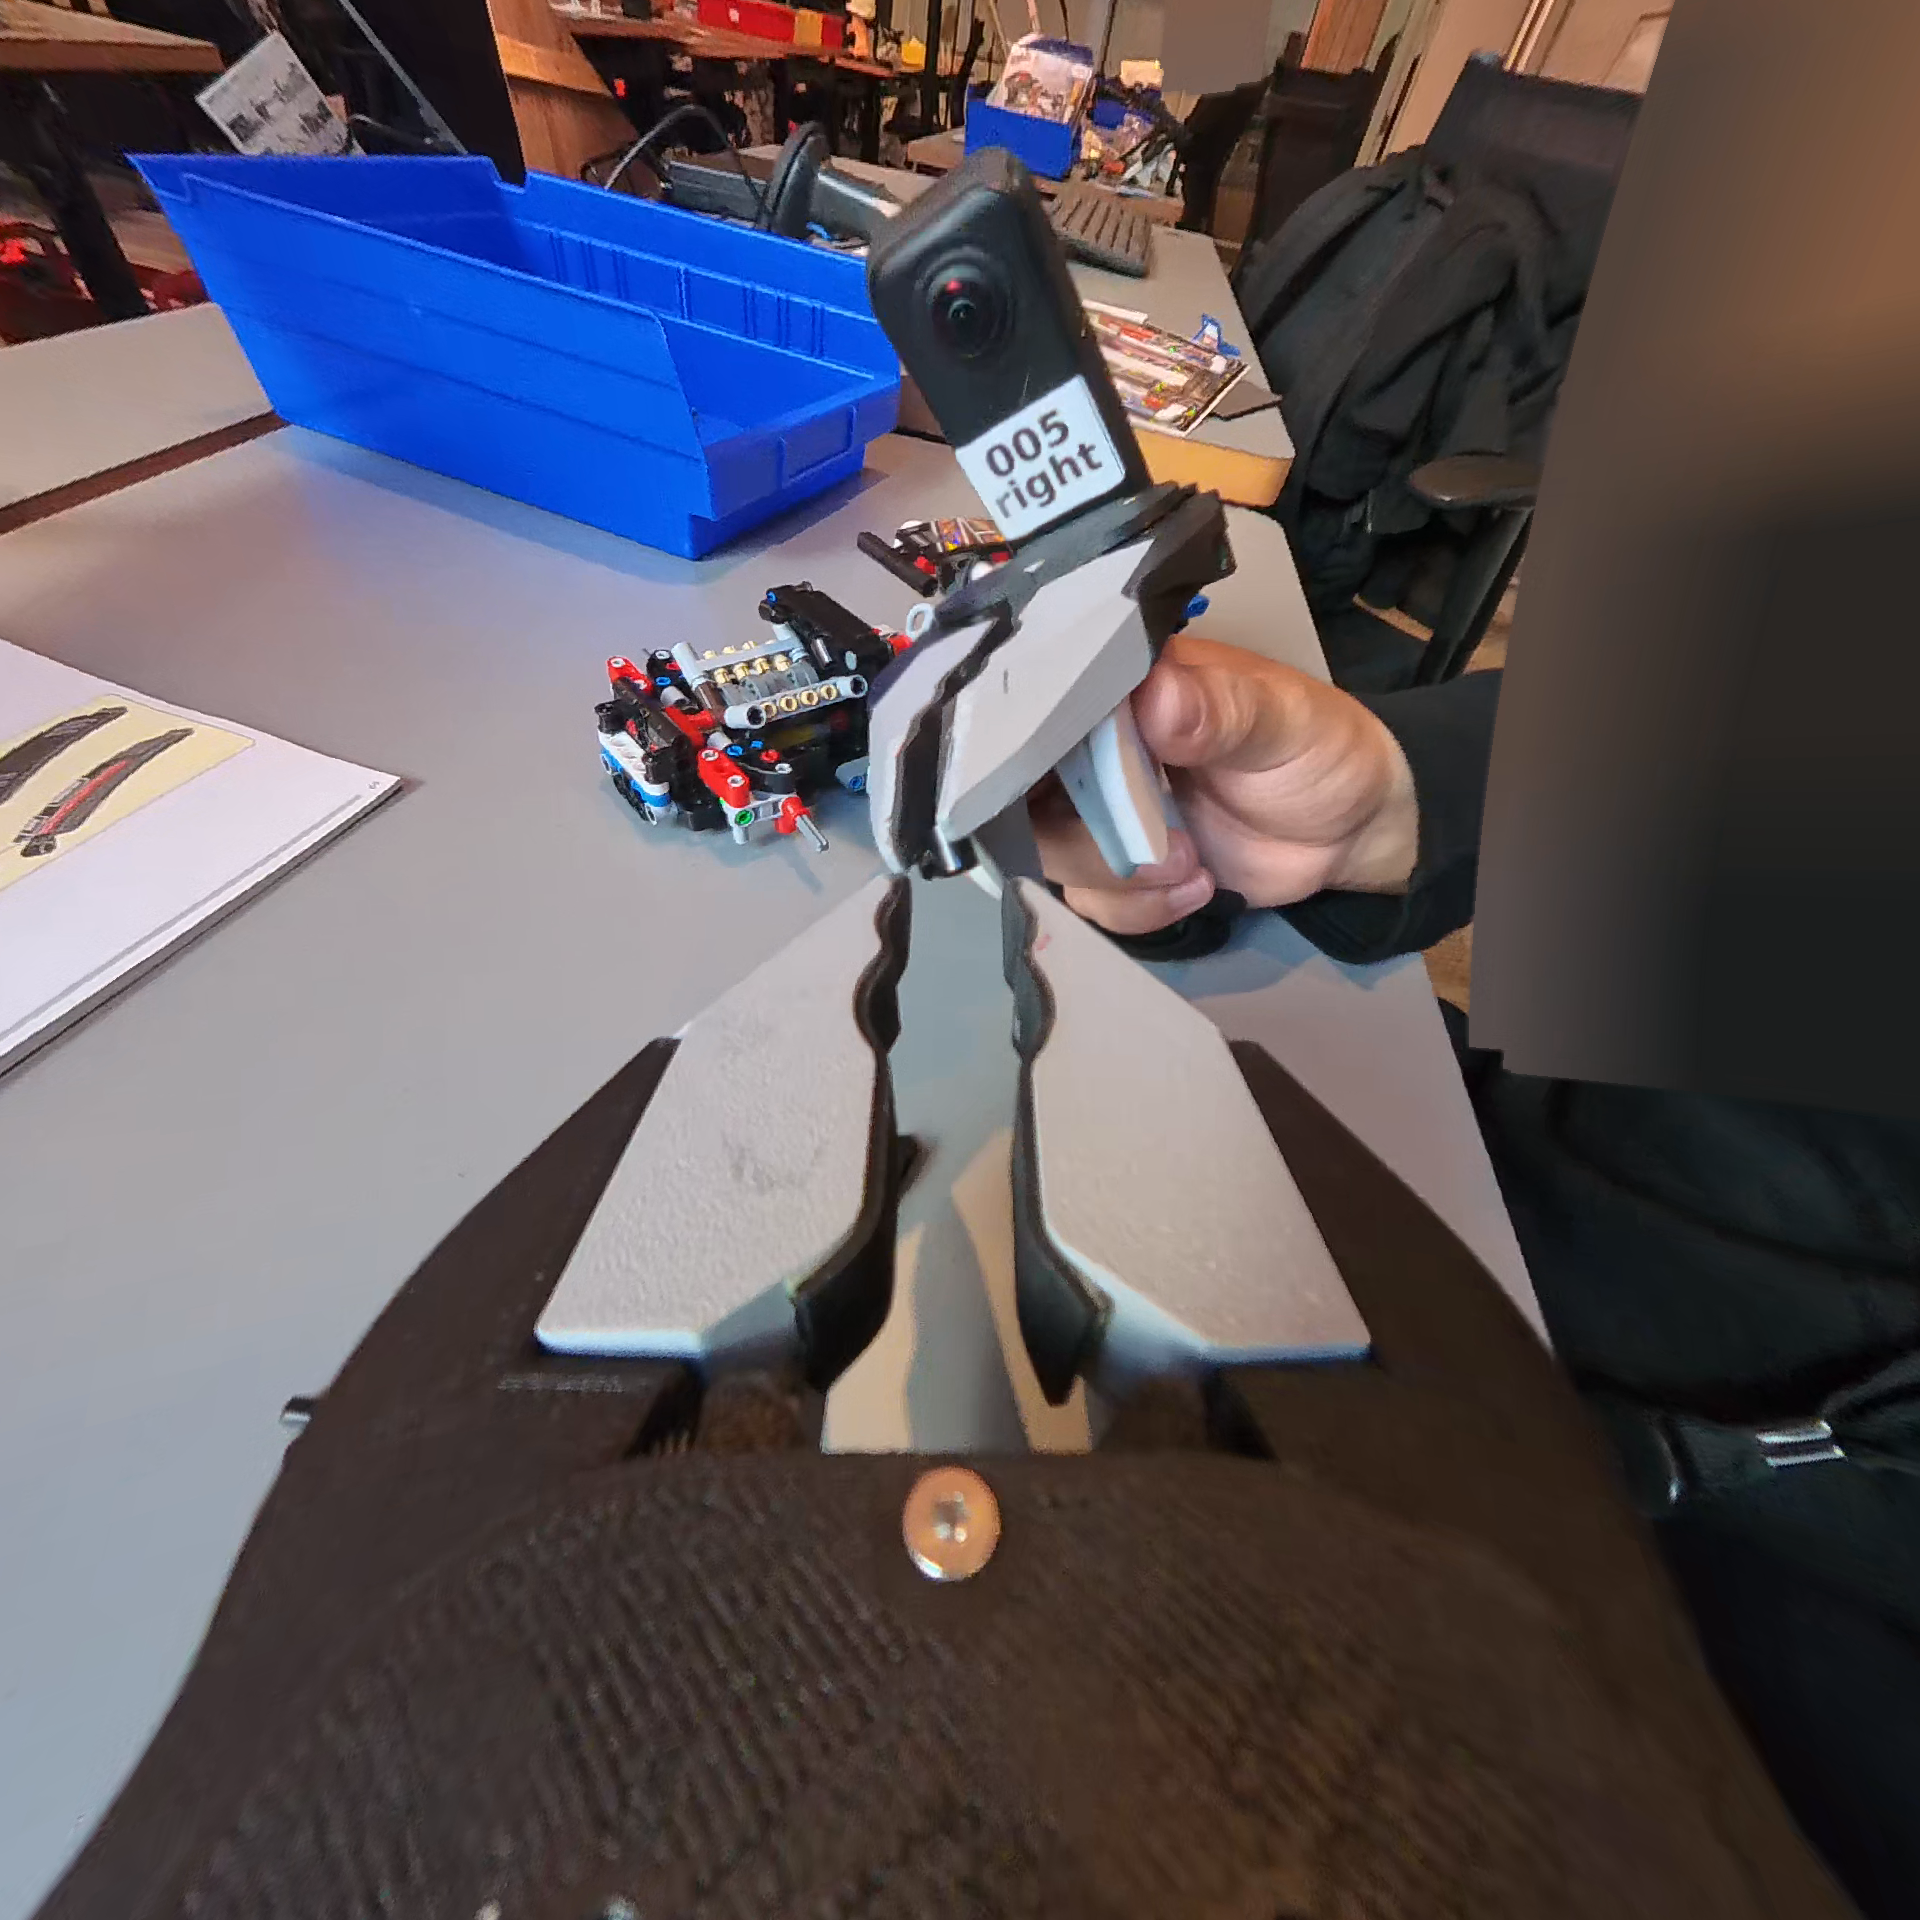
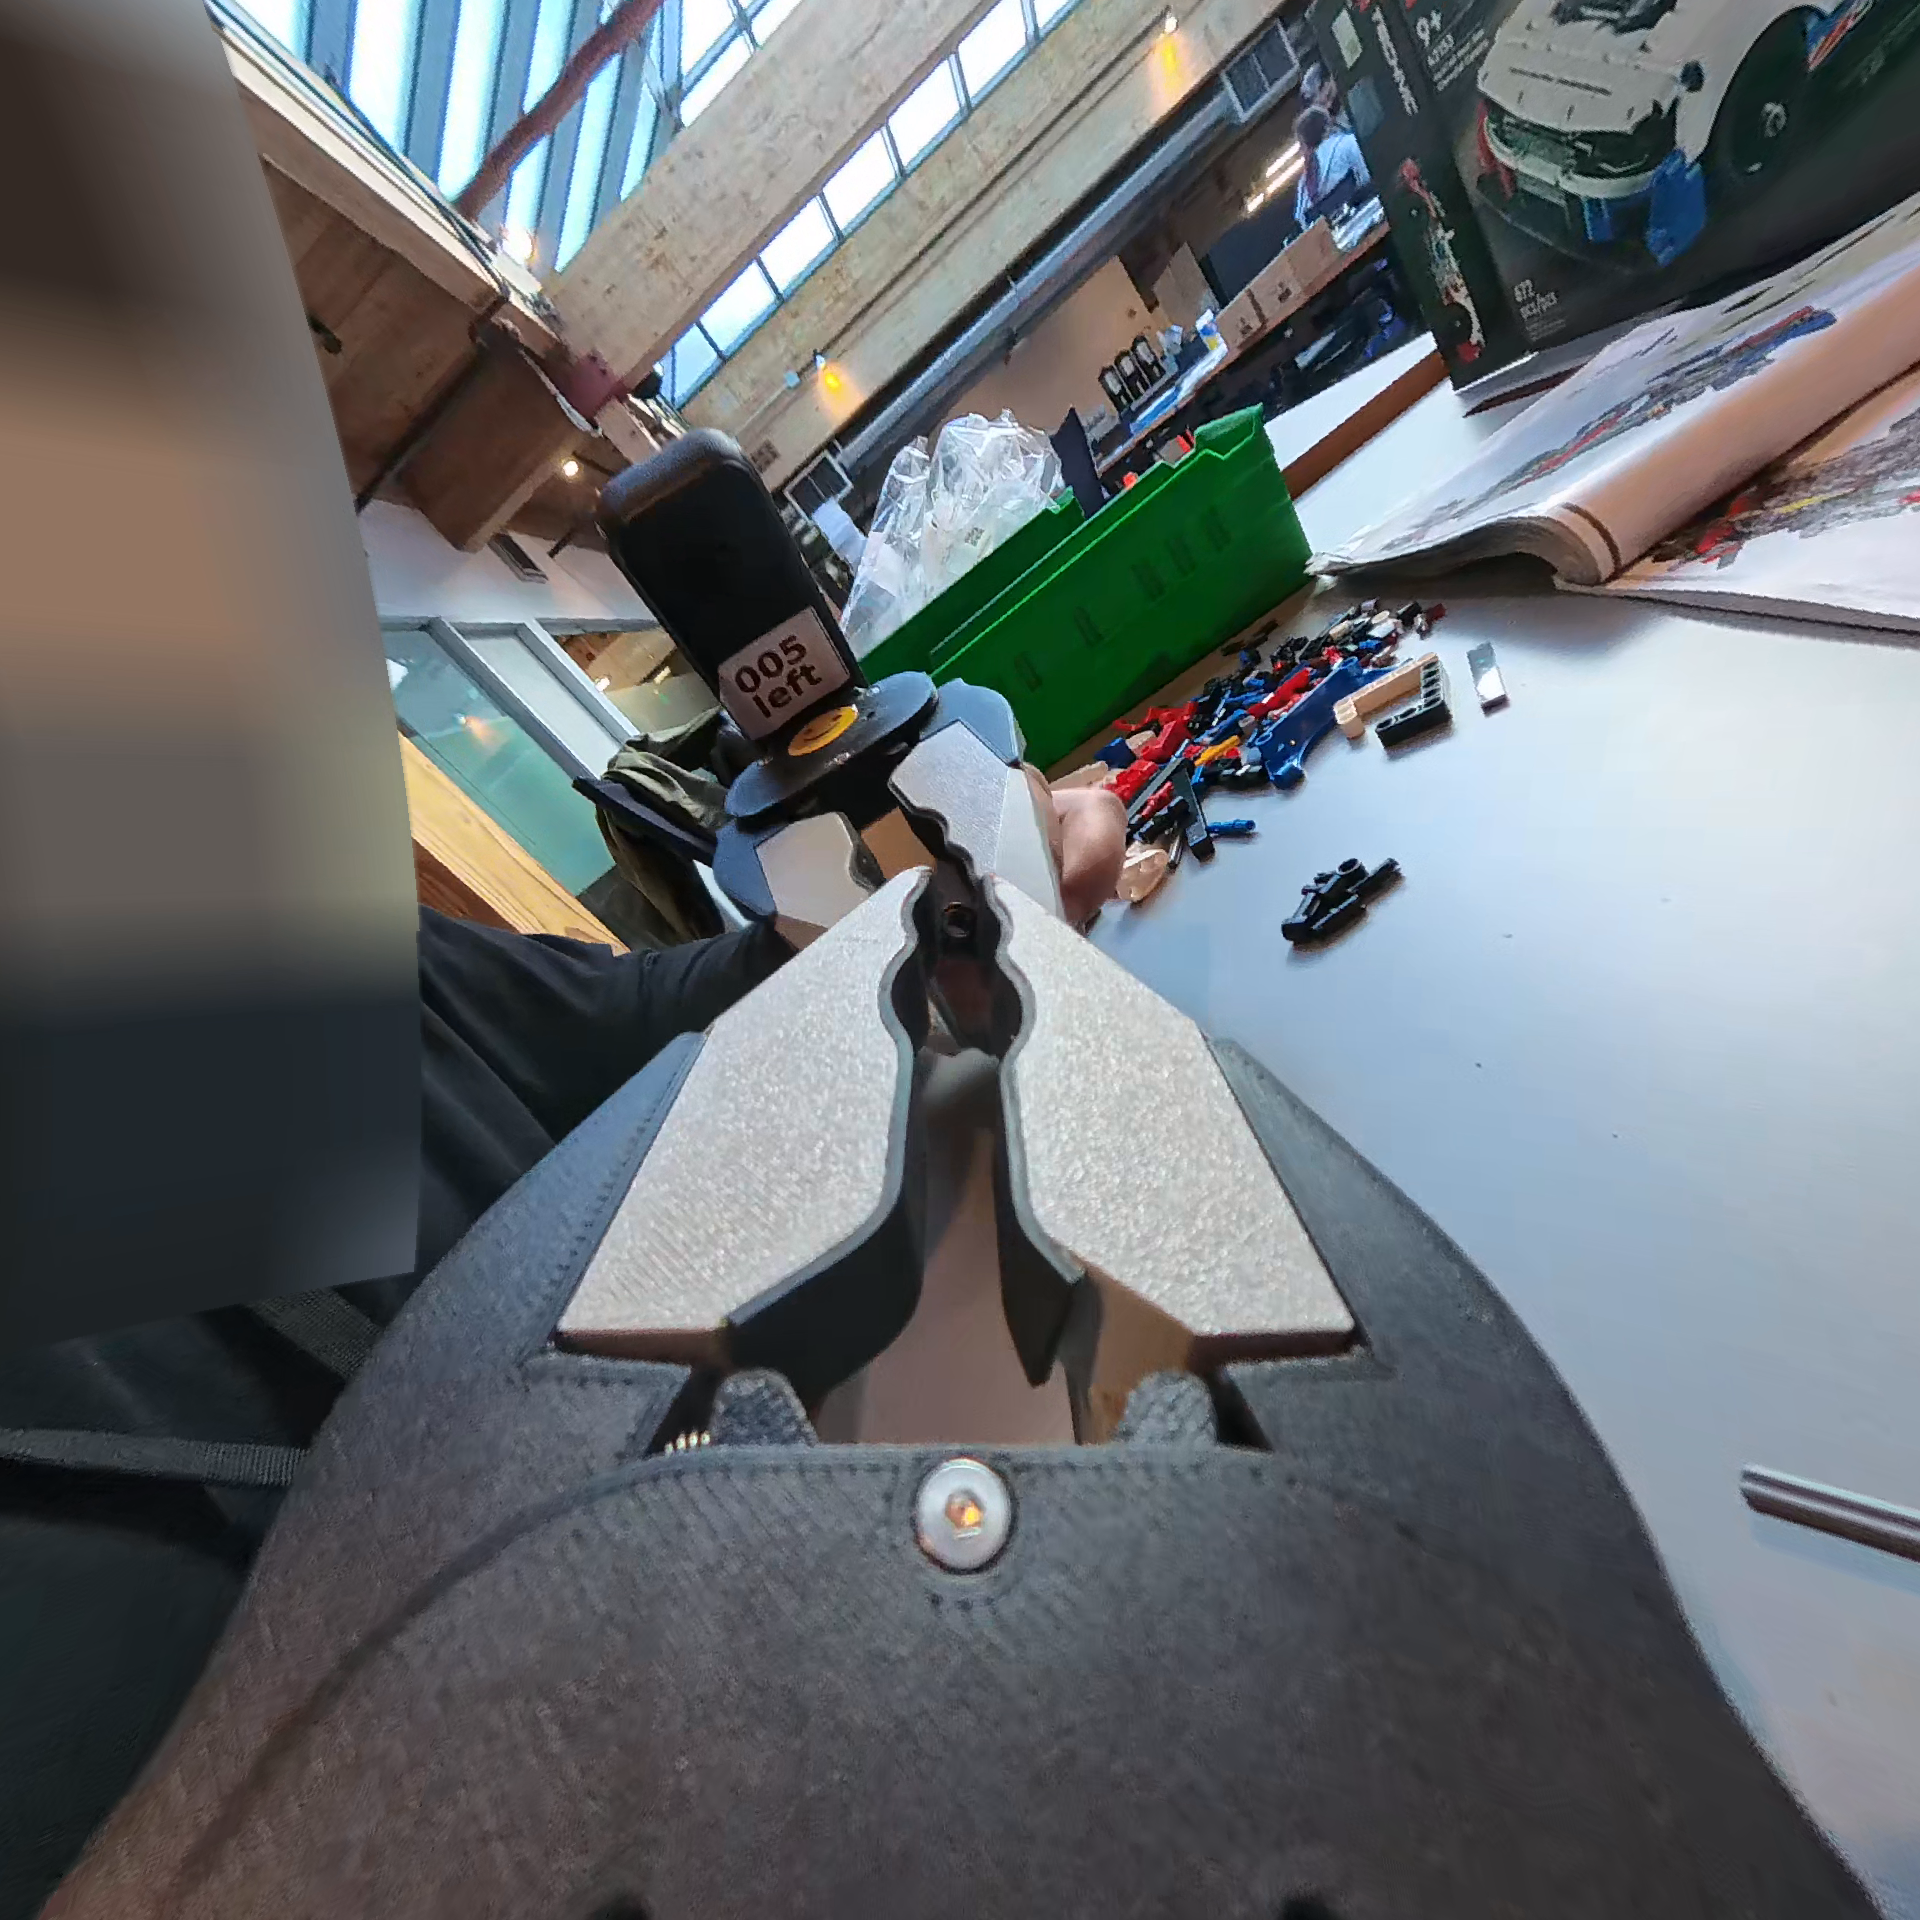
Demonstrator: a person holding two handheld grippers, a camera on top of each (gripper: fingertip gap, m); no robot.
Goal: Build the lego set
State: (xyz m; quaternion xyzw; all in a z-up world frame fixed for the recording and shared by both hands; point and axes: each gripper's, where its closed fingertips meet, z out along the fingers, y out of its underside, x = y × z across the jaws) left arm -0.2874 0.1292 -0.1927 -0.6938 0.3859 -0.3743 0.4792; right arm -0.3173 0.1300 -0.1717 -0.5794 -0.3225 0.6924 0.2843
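Observation:
A partly built lego assembly [image 1: 748,727] in black, red, white and grey sits on the grey table [image 1: 468,987]. My left gripper [image 1: 954,896] is open and empty, its tips just in front of my right gripper [image 1: 925,862], which a hand holds above the table. In the right wrist view my right gripper [image 2: 956,894] is shut on a small black piece with a hole [image 2: 956,920], tip to tip with the left gripper [image 2: 914,842]. Loose lego pieces [image 2: 1247,727] lie in a pile behind, and one black piece [image 2: 1340,899] lies apart.
A blue bin [image 1: 520,343] stands behind the assembly, with an open instruction booklet [image 1: 156,810] at the left. A green bin [image 2: 1091,603] holding plastic bags, the open booklet [image 2: 1662,468] and the set's box [image 2: 1558,156] lie beyond the pile. A person in dark clothes sits close by.

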